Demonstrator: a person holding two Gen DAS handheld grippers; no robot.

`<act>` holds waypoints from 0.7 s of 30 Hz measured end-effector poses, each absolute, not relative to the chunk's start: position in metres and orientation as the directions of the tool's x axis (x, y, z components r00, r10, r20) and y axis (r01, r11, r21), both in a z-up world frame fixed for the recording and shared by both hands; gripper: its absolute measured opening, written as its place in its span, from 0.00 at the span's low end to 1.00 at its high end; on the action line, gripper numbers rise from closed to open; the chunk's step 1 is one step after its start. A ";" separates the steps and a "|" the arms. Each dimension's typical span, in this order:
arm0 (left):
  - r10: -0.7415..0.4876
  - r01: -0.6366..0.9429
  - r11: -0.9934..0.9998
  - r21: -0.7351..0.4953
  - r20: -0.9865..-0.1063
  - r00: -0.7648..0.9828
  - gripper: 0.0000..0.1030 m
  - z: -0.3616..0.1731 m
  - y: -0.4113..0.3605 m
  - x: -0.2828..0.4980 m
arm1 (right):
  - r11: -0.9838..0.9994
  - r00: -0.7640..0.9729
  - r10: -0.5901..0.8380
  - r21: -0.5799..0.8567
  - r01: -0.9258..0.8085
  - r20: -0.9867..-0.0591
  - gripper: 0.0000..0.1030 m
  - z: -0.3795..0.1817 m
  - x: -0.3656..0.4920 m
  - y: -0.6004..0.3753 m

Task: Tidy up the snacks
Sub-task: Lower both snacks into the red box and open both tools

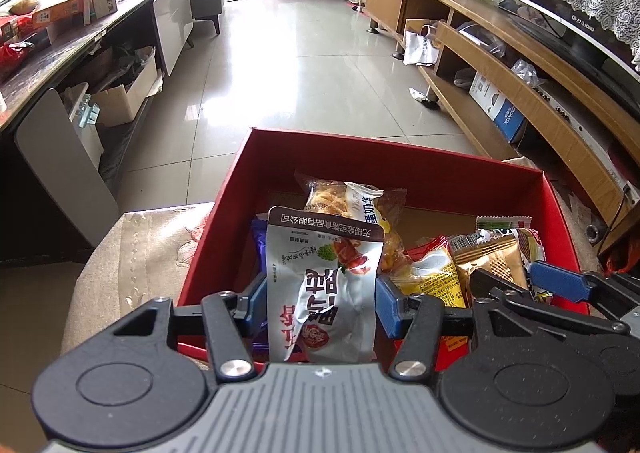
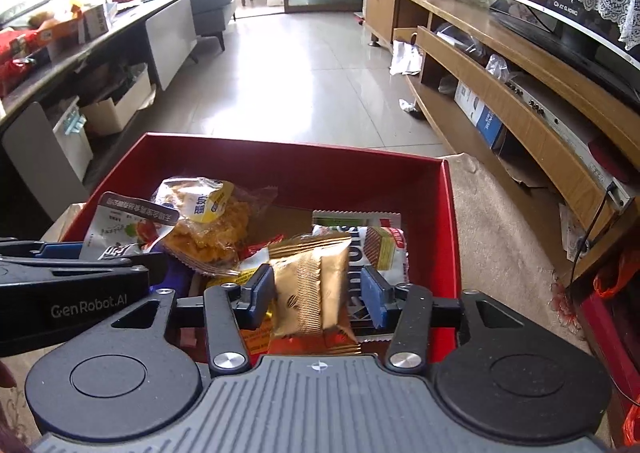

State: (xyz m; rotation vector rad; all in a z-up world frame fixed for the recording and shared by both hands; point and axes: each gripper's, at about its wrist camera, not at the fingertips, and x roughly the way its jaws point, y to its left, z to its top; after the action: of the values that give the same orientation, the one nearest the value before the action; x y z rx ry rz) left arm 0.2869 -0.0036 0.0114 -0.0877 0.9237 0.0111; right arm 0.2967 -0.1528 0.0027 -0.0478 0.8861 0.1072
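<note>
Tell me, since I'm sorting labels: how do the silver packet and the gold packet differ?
The silver packet is larger and printed with big red characters; the gold packet is smaller, with fine stripes. Silver stands between the left claw's pads, gold between the right claw's. Both are over the red box.

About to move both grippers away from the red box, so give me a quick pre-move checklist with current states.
1. Left gripper holds the silver pouch: ok, pads press its sides.
2. Right gripper clear of the gold packet: cannot tell, a gap shows on one side only.
3. Gold packet inside the red box: ok.
4. Grippers apart from each other: ok, close but not touching.
5. Box has free space: ok, bare floor at the back.
</note>
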 end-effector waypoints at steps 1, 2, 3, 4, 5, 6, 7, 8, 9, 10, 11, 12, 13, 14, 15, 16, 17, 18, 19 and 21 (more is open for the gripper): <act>-0.033 -0.051 0.995 -0.080 -0.797 0.603 0.50 0.012 -0.002 0.287 | 0.994 0.629 0.065 -0.002 -0.106 -0.774 0.63 0.003 0.297 -0.154; -0.037 -0.055 0.995 -0.088 -0.797 0.603 0.54 0.012 -0.001 0.287 | 0.995 0.634 0.057 -0.006 -0.097 -0.772 0.69 0.004 0.298 -0.156; -0.036 -0.061 0.994 -0.091 -0.795 0.605 0.56 0.013 0.001 0.287 | 0.996 0.637 0.052 -0.007 -0.089 -0.769 0.71 0.005 0.298 -0.157; -0.034 -0.063 0.994 -0.091 -0.793 0.609 0.57 0.014 0.001 0.287 | 0.996 0.640 0.055 0.000 -0.086 -0.766 0.71 0.006 0.298 -0.159; -0.032 -0.062 0.994 -0.089 -0.789 0.613 0.58 0.015 0.001 0.286 | 0.996 0.643 0.061 0.009 -0.083 -0.763 0.72 0.007 0.298 -0.161; -0.029 -0.061 0.995 -0.084 -0.786 0.618 0.58 0.017 0.001 0.285 | 0.997 0.648 0.062 0.014 -0.079 -0.759 0.72 0.009 0.297 -0.161; -0.023 -0.060 0.995 -0.078 -0.781 0.623 0.58 0.018 0.000 0.284 | 0.997 0.653 0.060 0.013 -0.077 -0.755 0.72 0.010 0.297 -0.161; -0.019 -0.060 0.996 -0.073 -0.778 0.628 0.58 0.019 -0.001 0.283 | 0.997 0.656 0.058 0.011 -0.076 -0.752 0.72 0.011 0.296 -0.161; -0.016 -0.059 0.996 -0.069 -0.775 0.631 0.58 0.021 -0.001 0.283 | 0.997 0.659 0.057 0.010 -0.074 -0.750 0.72 0.012 0.296 -0.161; -0.015 -0.058 0.996 -0.067 -0.773 0.634 0.58 0.021 -0.001 0.282 | 0.997 0.660 0.056 0.011 -0.072 -0.749 0.72 0.012 0.295 -0.161; -0.016 -0.058 0.996 -0.068 -0.772 0.635 0.58 0.022 -0.001 0.282 | 0.998 0.661 0.056 0.014 -0.069 -0.748 0.73 0.013 0.295 -0.162; -0.018 -0.059 0.996 -0.072 -0.772 0.635 0.59 0.023 0.000 0.281 | 0.998 0.662 0.055 0.015 -0.067 -0.747 0.73 0.013 0.295 -0.162; -0.021 -0.059 0.995 -0.075 -0.772 0.635 0.59 0.023 0.000 0.280 | 0.998 0.663 0.054 0.014 -0.065 -0.747 0.73 0.014 0.295 -0.162; -0.023 -0.059 0.995 -0.078 -0.771 0.636 0.59 0.024 0.000 0.280 | 0.998 0.663 0.052 0.014 -0.063 -0.746 0.73 0.015 0.294 -0.162; -0.025 -0.057 0.995 -0.080 -0.770 0.637 0.59 0.025 0.000 0.278 | 0.998 0.665 0.050 0.014 -0.060 -0.745 0.73 0.016 0.294 -0.162; -0.025 -0.056 0.995 -0.079 -0.768 0.640 0.59 0.027 0.000 0.277 | 0.998 0.667 0.046 0.012 -0.056 -0.743 0.73 0.018 0.293 -0.162; -0.025 -0.055 0.995 -0.078 -0.766 0.642 0.59 0.028 0.000 0.276 | 0.999 0.668 0.043 0.011 -0.053 -0.743 0.73 0.019 0.292 -0.162; -0.024 -0.055 0.995 -0.077 -0.763 0.646 0.60 0.029 0.000 0.275 | 0.999 0.669 0.042 0.010 -0.051 -0.742 0.73 0.020 0.291 -0.161; -0.024 -0.056 0.995 -0.079 -0.761 0.648 0.60 0.031 0.000 0.274 | 0.999 0.672 0.041 0.010 -0.050 -0.739 0.73 0.021 0.290 -0.161; -0.027 -0.058 0.995 -0.085 -0.758 0.652 0.61 0.034 0.002 0.272 | 0.999 0.678 0.037 0.009 -0.045 -0.734 0.74 0.024 0.289 -0.161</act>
State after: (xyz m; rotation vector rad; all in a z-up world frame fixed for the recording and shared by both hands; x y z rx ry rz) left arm 0.2720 0.0018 0.0339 -0.1051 0.8612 0.0176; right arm 0.2888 -0.1609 0.0244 -0.0096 0.8242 0.0458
